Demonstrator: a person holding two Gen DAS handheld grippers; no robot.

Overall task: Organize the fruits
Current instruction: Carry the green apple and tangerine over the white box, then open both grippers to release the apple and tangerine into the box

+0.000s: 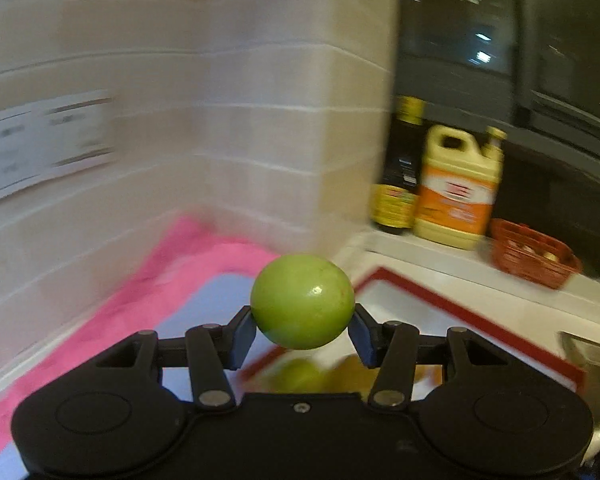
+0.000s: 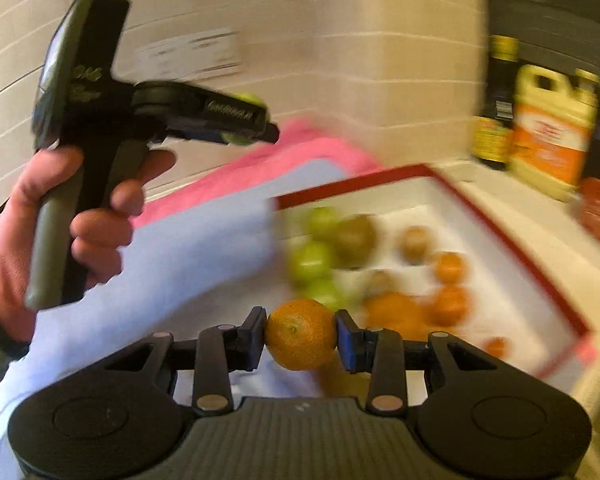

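We carry two fruits above the red-rimmed tray (image 2: 512,236): our left gripper (image 1: 302,330) clamps a green apple (image 1: 302,300), our right gripper (image 2: 301,334) an orange (image 2: 301,334). Next, we judge, comes placing each by kind.

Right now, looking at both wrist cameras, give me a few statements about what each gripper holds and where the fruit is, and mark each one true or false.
1. The left gripper holds a green fruit. True.
2. The right gripper is empty. False: its fingers clamp an orange.
3. The red-rimmed tray holds only oranges. False: green and brownish fruits lie there too.
4. A yellow jug stands beside a dark bottle. True.
5. The green fruit rests on the pink towel. False: it is held above it.
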